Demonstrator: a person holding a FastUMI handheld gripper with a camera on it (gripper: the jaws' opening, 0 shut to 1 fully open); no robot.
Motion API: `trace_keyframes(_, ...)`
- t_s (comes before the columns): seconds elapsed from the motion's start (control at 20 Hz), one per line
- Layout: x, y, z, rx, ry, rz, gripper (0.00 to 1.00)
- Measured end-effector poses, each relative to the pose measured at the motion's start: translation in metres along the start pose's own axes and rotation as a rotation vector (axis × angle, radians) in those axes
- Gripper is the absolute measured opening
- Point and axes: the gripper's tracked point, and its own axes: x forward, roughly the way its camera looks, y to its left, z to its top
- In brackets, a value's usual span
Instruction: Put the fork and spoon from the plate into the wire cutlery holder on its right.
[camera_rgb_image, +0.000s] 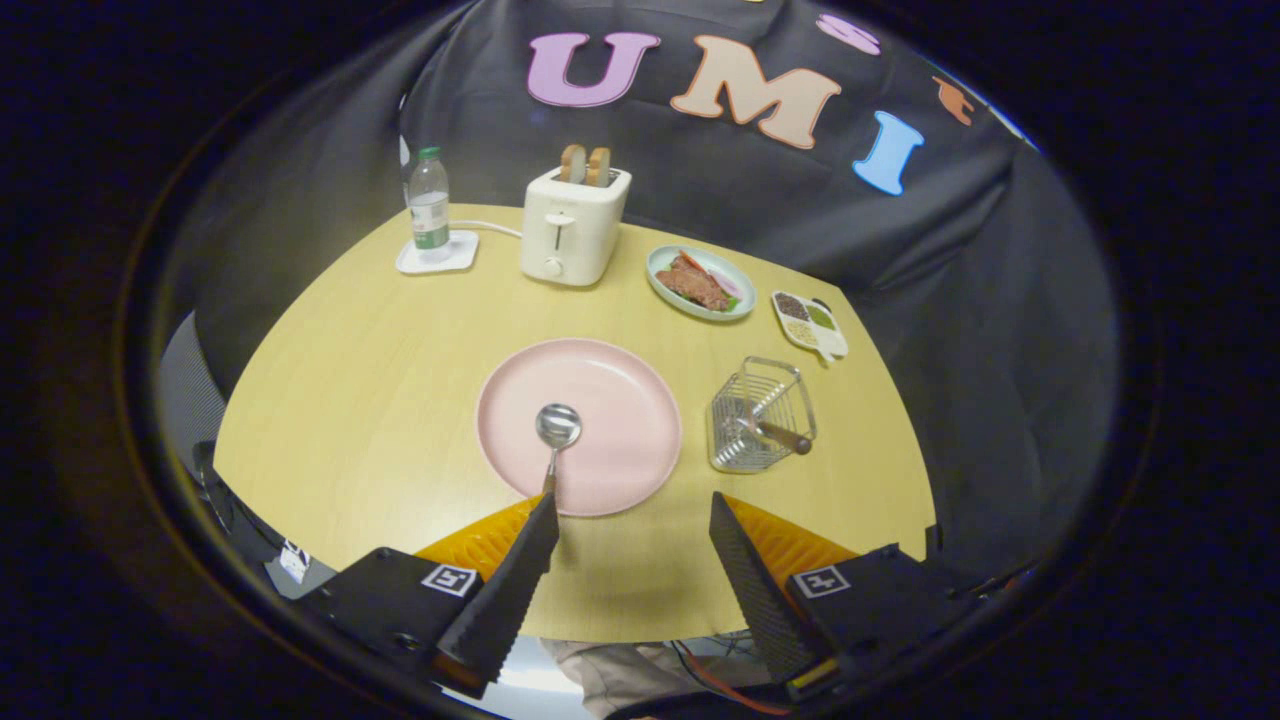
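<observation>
My gripper (632, 520) hangs over the near edge of the table (330, 400) with its fingers spread wide and nothing between them. The left fingertip sits right at the tail of the spoon (556, 440), whose handle runs off the near rim of the plate (600, 400) toward me, bowl resting near the plate's middle. That, I judge, is the step in hand: the holder (757, 417) just right of the plate already has a brown-handled utensil (780, 434) lying in it, probably the fork, though I can't make out its head.

To do it well, I'd shift a little left so the handle runs between the fingers rather than under one. I'd grip the handle where it overhangs the rim. Then I'd close squarely across it, since a thin metal handle is likely to twist or slip. On the carry I'd lift clear of the rim, cross right, and come down over the holder's open top, minding the utensil already there.

Farther off stand a dish of food (700, 283), a small divided tray (809, 324), a toaster (572, 226) and a bottle (429, 205); none lie in my path.
</observation>
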Motion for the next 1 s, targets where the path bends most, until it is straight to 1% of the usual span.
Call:
trace_keyframes(0.2, 0.014, 0.024, -0.01, 0.036, -0.093, -0.005, 0.96)
trace_keyframes(0.35, 0.03, 0.036, -0.024, 0.06, -0.132, 0.002, 0.94)
trace_keyframes(0.65, 0.057, 0.059, -0.05, 0.125, -0.163, 0.043, 0.89)
trace_keyframes(0.8, 0.065, 0.058, -0.052, 0.147, -0.168, 0.024, 0.72)
trace_keyframes(0.9, 0.073, 0.056, -0.054, 0.133, -0.162, 0.002, 0.61)
trace_keyframes(1.0, 0.077, 0.058, -0.055, 0.122, -0.154, 0.0, 0.49)
